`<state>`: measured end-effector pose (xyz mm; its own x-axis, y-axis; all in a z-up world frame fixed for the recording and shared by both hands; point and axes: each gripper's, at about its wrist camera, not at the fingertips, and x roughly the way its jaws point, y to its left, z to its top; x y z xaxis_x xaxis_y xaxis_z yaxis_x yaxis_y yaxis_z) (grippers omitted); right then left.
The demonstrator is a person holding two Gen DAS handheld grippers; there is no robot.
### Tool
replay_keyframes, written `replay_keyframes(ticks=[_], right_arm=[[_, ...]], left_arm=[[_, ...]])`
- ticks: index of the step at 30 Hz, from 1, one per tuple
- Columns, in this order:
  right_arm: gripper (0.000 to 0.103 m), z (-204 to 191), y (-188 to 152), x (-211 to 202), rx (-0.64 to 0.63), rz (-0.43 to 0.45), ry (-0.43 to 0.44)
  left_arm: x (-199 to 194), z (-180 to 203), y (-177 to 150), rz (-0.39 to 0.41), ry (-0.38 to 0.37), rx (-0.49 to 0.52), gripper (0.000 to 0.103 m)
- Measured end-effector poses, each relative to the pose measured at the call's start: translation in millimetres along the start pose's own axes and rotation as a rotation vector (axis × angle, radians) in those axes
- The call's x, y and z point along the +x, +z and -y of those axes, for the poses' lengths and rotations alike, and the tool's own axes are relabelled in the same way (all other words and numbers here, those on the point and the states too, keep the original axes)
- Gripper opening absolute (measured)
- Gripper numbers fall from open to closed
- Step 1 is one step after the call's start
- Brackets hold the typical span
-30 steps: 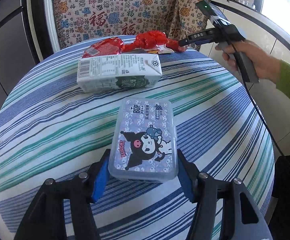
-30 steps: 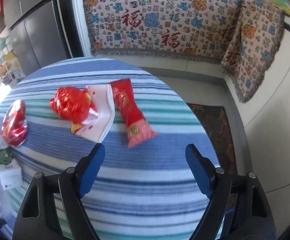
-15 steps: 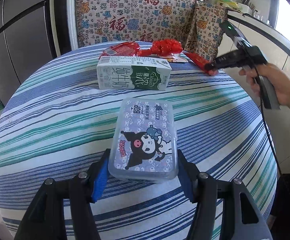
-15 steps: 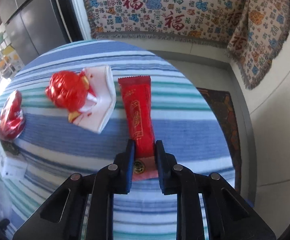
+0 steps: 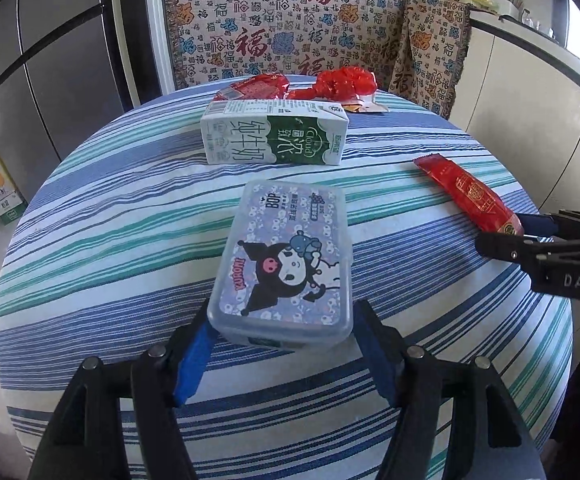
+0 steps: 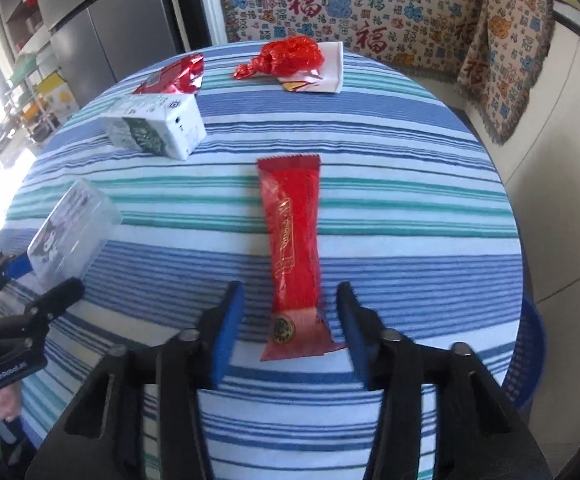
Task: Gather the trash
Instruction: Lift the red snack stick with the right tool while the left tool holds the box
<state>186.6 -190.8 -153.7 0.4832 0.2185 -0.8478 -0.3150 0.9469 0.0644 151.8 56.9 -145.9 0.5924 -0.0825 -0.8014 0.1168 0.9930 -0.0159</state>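
Observation:
My left gripper (image 5: 280, 340) is shut on a clear plastic box with a cartoon lid (image 5: 286, 258), held over the striped round table (image 5: 110, 240); the box also shows in the right wrist view (image 6: 70, 228). My right gripper (image 6: 290, 320) is open, its jaws on either side of the near end of a long red wrapper (image 6: 294, 248) that lies flat on the cloth. That wrapper shows at the right of the left wrist view (image 5: 470, 196). A white and green milk carton (image 5: 274, 138) lies behind the box.
A crumpled red wrapper on white paper (image 6: 294, 56) and a shiny red foil packet (image 6: 170, 76) lie at the table's far side. A blue basket (image 6: 530, 360) stands by the table's right edge. A patterned cloth (image 6: 370, 8) covers the seat behind.
My right gripper closed on the long red wrapper, dragged it toward the near edge of the table, then opened. The left gripper kept its hold on the box.

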Motion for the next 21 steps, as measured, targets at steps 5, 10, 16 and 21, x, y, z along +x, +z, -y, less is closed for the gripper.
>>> replay_keyframes(ticks=[5, 10, 16, 21], right_arm=[[0.074, -9, -16, 4, -0.008, 0.019, -0.013], [0.080, -12, -22, 3, -0.012, 0.052, -0.033], [0.084, -12, -25, 3, -0.018, 0.056, -0.034], [0.085, -8, -20, 4, -0.023, 0.022, -0.008]], left_arm=[[4, 3, 1, -0.011, 0.018, -0.003, 0.080], [4, 2, 1, -0.015, 0.030, -0.012, 0.084], [4, 3, 1, -0.024, 0.030, -0.007, 0.085], [1, -7, 8, -0.060, -0.076, -0.012, 0.085]])
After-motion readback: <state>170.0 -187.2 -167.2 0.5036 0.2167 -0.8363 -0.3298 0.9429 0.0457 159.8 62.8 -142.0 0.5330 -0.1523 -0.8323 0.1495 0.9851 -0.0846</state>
